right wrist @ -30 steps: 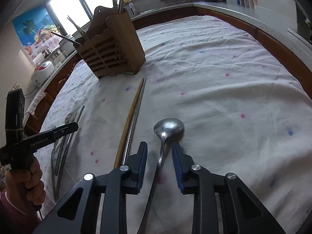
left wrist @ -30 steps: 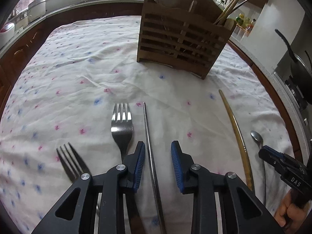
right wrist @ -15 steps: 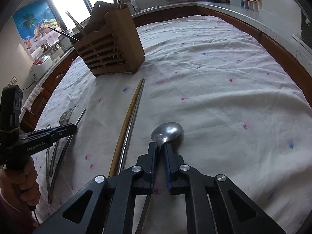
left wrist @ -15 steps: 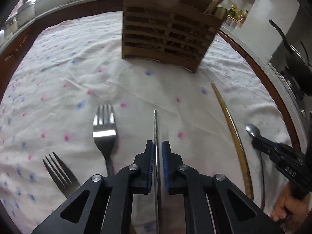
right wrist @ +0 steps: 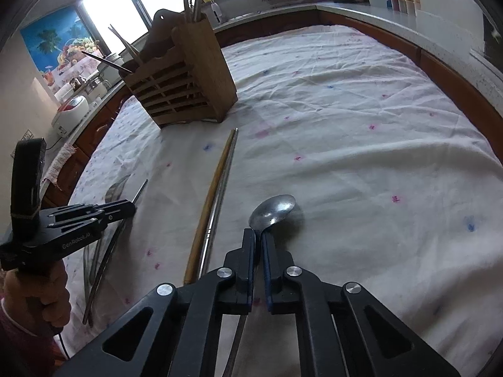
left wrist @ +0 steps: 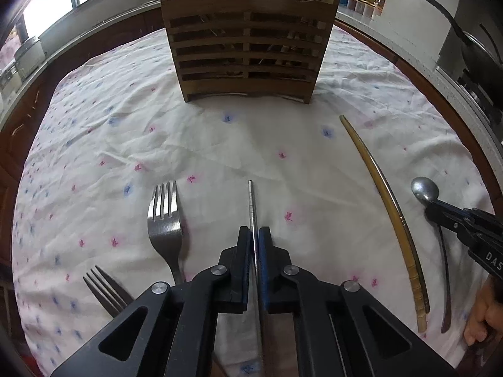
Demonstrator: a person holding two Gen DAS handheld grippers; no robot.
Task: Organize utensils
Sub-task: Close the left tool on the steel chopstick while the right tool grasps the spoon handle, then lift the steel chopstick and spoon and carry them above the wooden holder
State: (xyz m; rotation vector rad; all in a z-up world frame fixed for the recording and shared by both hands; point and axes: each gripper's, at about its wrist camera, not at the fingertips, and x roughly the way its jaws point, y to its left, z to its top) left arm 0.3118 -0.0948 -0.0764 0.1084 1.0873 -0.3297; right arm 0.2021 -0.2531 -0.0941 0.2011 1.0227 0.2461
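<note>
- The left tool [left wrist: 255, 235] has just closed its jaws, and its blue pads clamp a metal chopstick [left wrist: 252, 202] that runs forward from between them over the tablecloth [left wrist: 220, 144].
- The right tool [right wrist: 258, 235] has likewise just closed; its pads pinch the neck of a spoon [right wrist: 273, 211], whose bowl lies on the cloth just past the fingertips.
- Left of the left tool lie two forks: a large fork [left wrist: 164, 220] with tines pointing away, and a smaller dark fork [left wrist: 105, 290] nearer the camera.
- Between the two tools lie a wooden chopstick [left wrist: 382, 207] and a second metal chopstick [right wrist: 220, 201], side by side and touching along their length.
- Farther back on the tabletop stands a slatted wooden utensil holder [left wrist: 248, 47], upright, with chopsticks and other utensils sticking out of its top.
- A hand [right wrist: 47, 295] grips the left tool's handle.
</note>
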